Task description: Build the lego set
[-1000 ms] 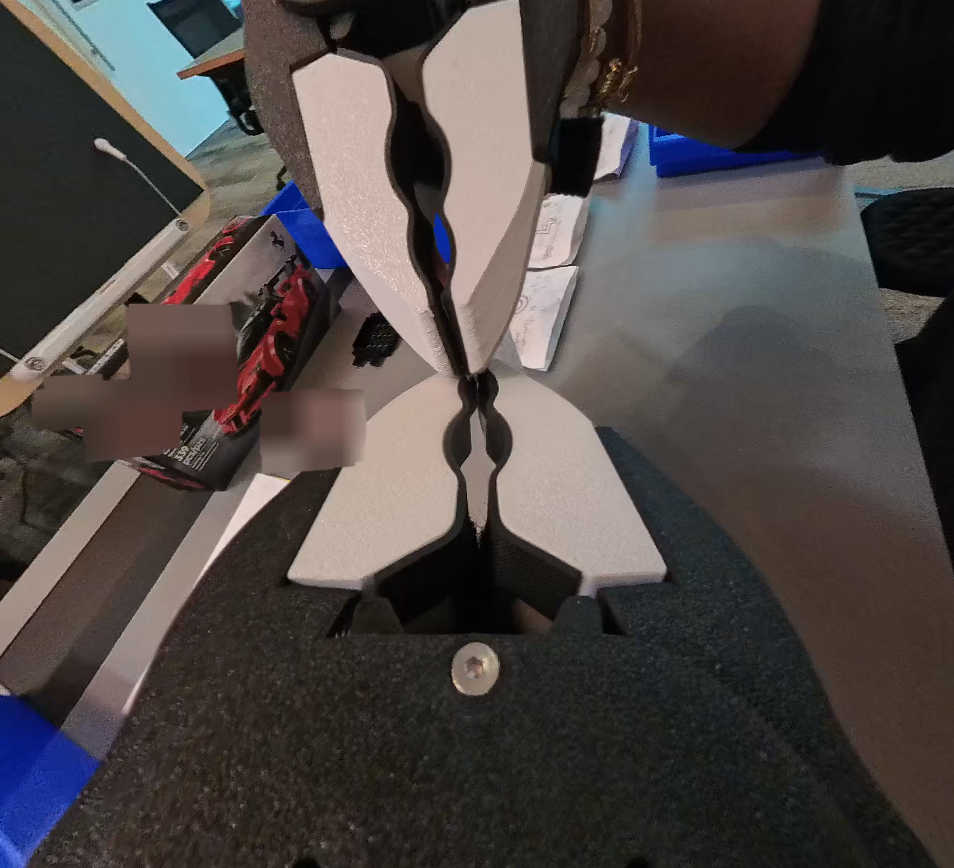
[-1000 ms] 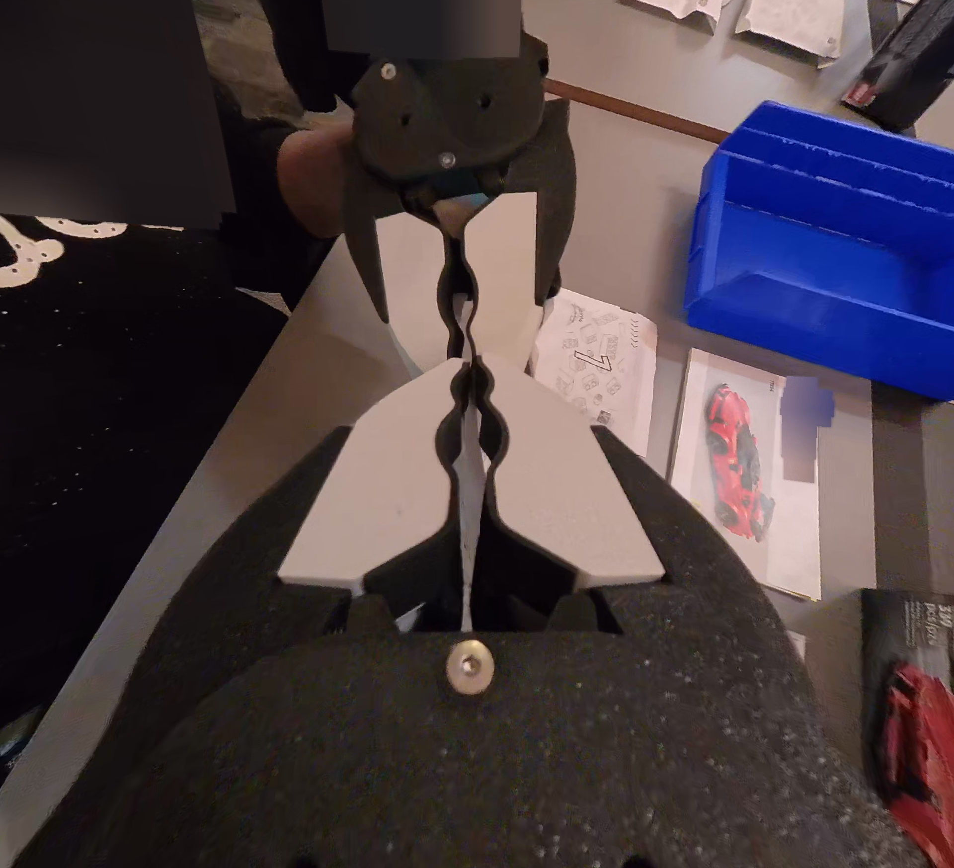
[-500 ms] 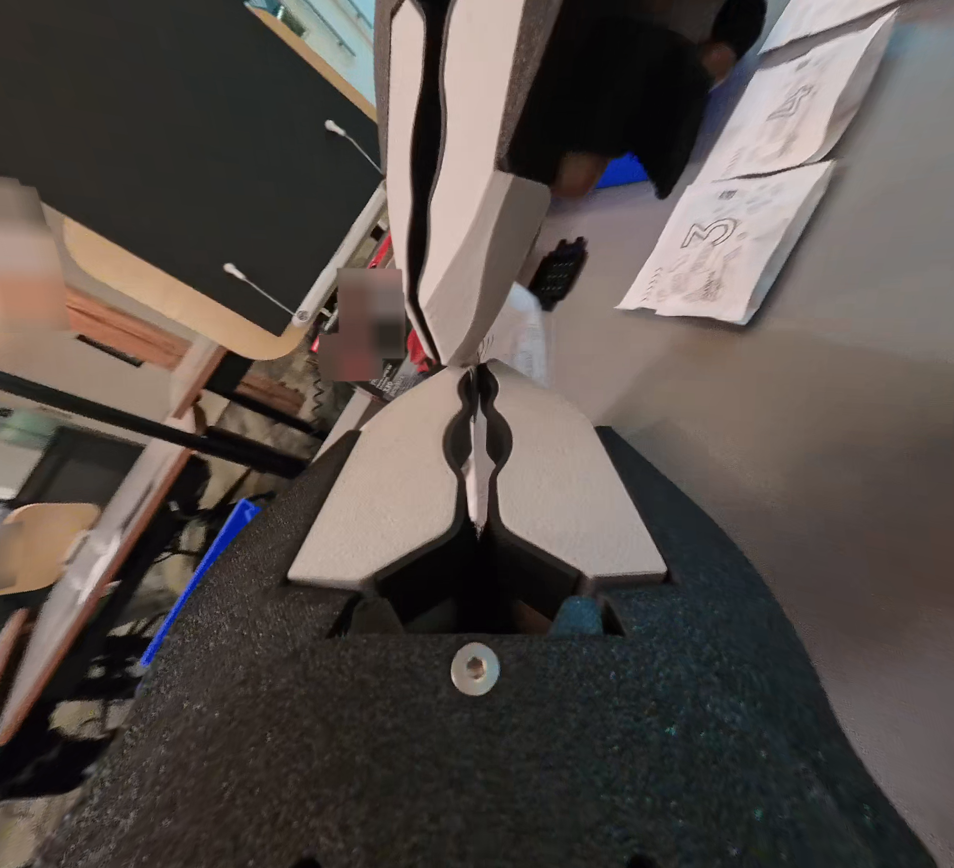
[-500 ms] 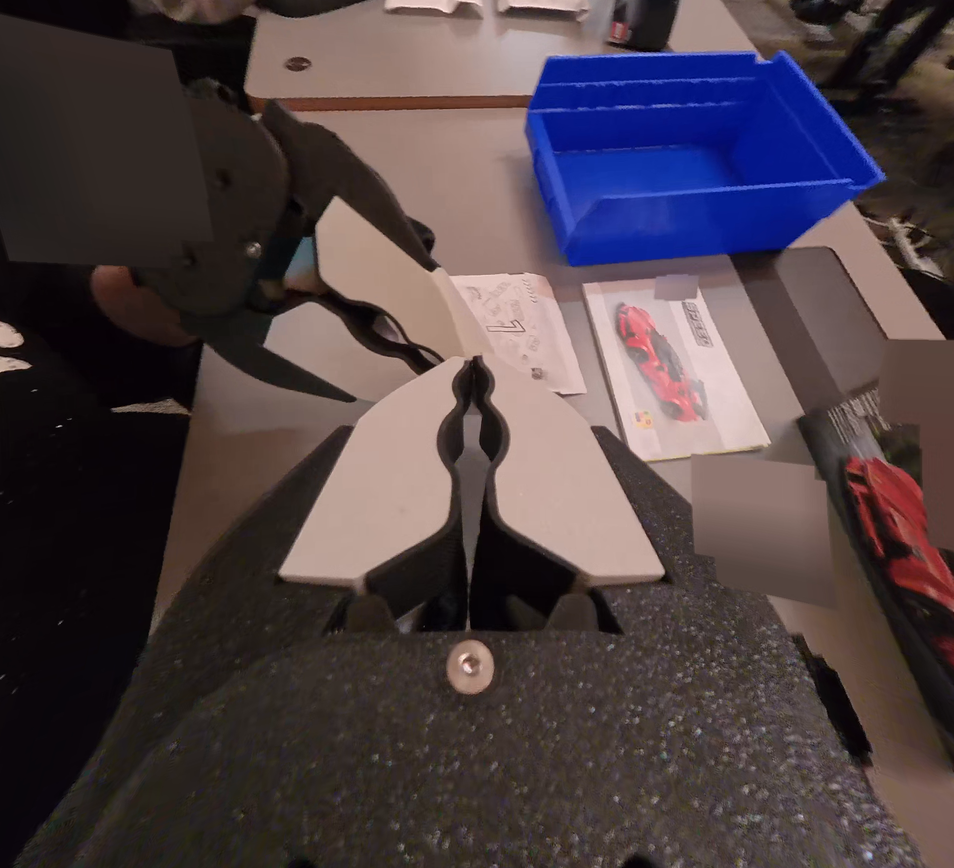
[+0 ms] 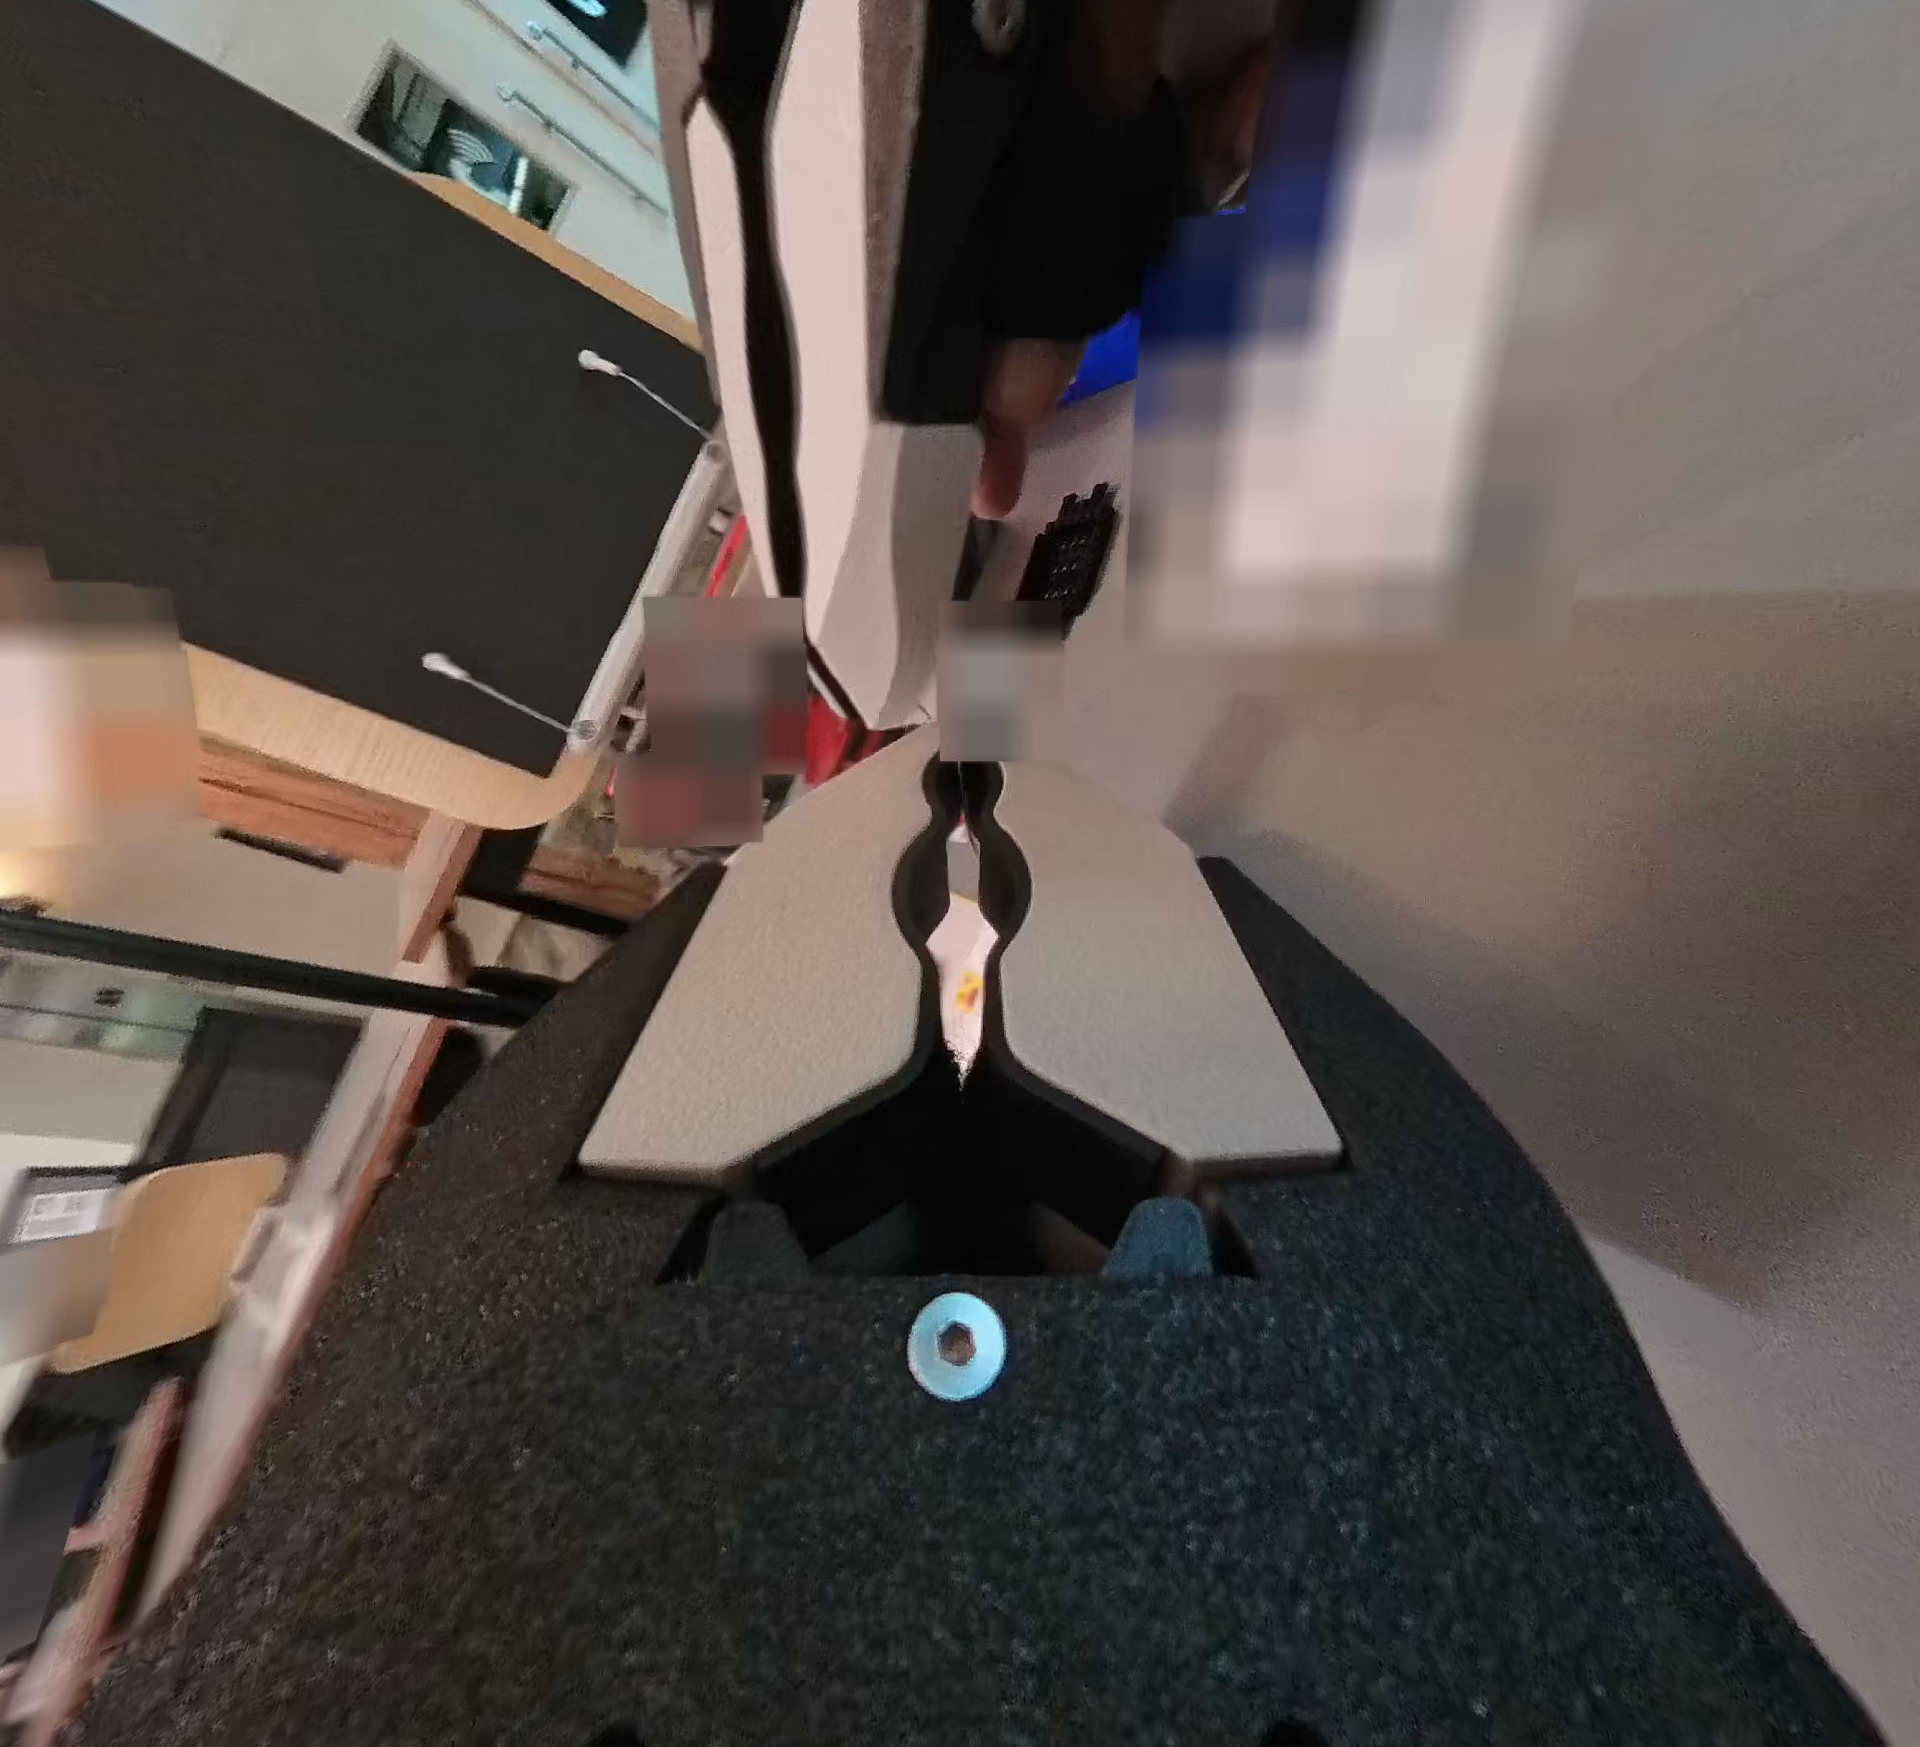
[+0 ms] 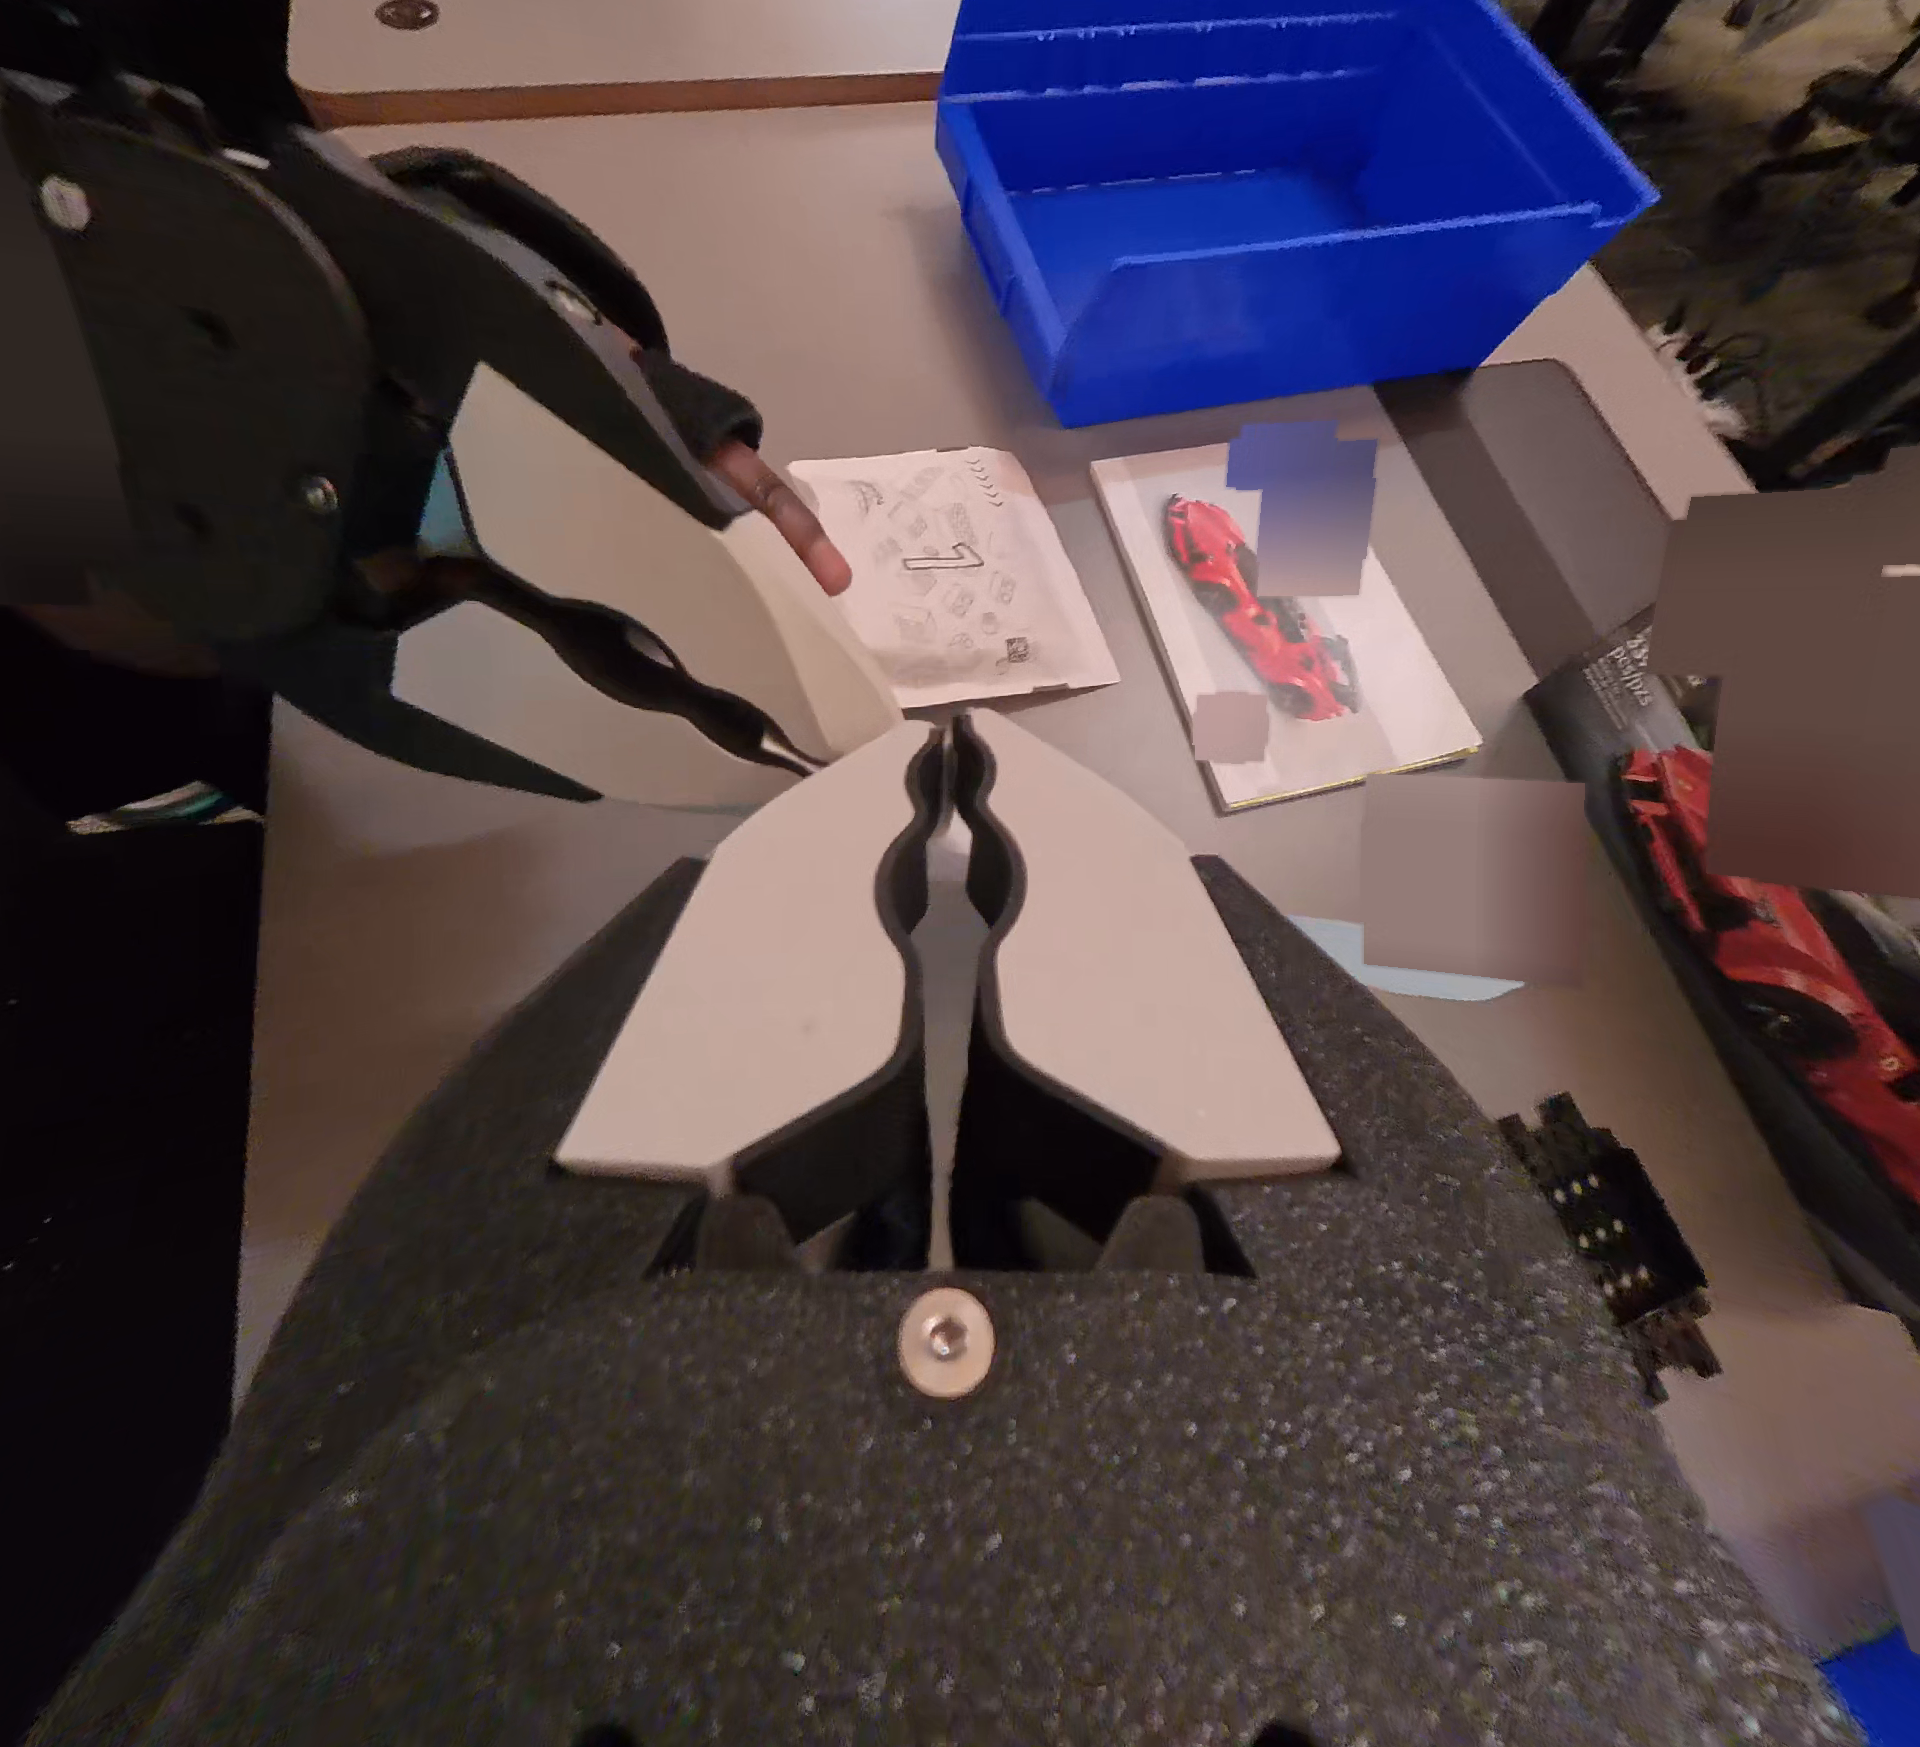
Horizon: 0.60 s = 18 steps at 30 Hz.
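Paper packet [image 6: 956, 575] lay flat on the grey counter [image 6: 727, 243], just beyond the tips of the right gripper [image 6: 951, 736].

Left wrist view: the left gripper [image 5: 961, 767] had its jaws together, with nothing between them. The right gripper [image 5: 883, 721] hung down from above, its tip almost touching the left one. This view was blurred and partly masked, so I could not tell whether the two tips touched. A small black studded piece [image 5: 1070, 544] sat on the counter behind.

Right wrist view: the right gripper's jaws were together at the tips and looked bare. The left gripper [image 6: 800, 762] came in from the left, tip beside tip. A booklet [image 6: 1288, 637] lay right of the packet, with a blue bin [image 6: 1278, 170] behind. With the tips so crowded, a small slip could knock them together or scuff the packet's near edge.
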Tool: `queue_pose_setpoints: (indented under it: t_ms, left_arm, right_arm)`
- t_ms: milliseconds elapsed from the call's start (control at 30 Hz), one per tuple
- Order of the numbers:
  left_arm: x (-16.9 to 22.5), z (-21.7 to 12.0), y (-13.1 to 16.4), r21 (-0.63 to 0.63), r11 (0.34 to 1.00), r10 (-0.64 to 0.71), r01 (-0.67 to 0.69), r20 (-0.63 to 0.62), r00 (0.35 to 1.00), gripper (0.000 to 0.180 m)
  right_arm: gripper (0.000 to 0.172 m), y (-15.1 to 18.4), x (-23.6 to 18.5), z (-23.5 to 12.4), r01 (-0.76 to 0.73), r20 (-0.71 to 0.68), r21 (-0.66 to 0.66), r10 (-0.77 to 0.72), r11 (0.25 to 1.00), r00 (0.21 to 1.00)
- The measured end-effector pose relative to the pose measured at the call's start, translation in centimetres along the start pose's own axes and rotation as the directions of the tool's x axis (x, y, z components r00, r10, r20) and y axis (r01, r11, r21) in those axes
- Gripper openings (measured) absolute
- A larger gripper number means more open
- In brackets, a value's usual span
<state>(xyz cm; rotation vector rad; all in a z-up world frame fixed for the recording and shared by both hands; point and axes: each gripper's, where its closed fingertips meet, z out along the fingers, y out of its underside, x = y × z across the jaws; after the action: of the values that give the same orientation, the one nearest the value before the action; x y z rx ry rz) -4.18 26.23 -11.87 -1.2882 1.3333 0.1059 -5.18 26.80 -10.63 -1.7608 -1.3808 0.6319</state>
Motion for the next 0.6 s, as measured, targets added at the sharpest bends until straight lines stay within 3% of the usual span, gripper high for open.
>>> queue_pose_setpoints:
  t_ms: [100,267,367,400,500,600]
  left_arm:
    - [-0.2,-0.3,0.2,0.033,0.995,-0.090,0.091,-0.043,0.995,0.000]
    - [0.1,-0.4,0.2,0.048,0.994,-0.092,0.096,-0.074,0.993,0.000]
    - [-0.2,-0.5,0.6,0.031,0.994,-0.104,0.106,-0.072,0.992,0.000]
    - [-0.2,-0.5,0.7,0.032,0.993,-0.109,0.112,-0.075,0.991,0.000]
    - [-0.2,-0.7,0.5,0.052,0.990,-0.123,0.128,-0.090,0.988,0.000]
    - [-0.2,-0.7,0.5,0.047,0.992,-0.112,0.117,-0.097,0.989,0.000]
  right_arm:
    - [0.037,-0.5,0.9,-0.9,0.007,0.013,0.034,-0.007,0.999,1.000]
    - [0.046,0.3,-0.7,-1.2,0.255,0.133,0.001,-0.253,0.967,0.958]
    - [0.054,1.7,-1.7,-0.8,0.377,0.182,-0.088,-0.358,0.922,0.916]
    - [0.054,1.6,-1.8,-0.8,0.401,0.174,-0.085,-0.382,0.912,0.907]
    - [0.030,0.4,-0.8,-0.3,0.493,0.052,-0.036,-0.491,0.869,0.870]
    - [0.014,0.5,-0.8,0.1,0.538,0.050,-0.051,-0.536,0.841,0.843]
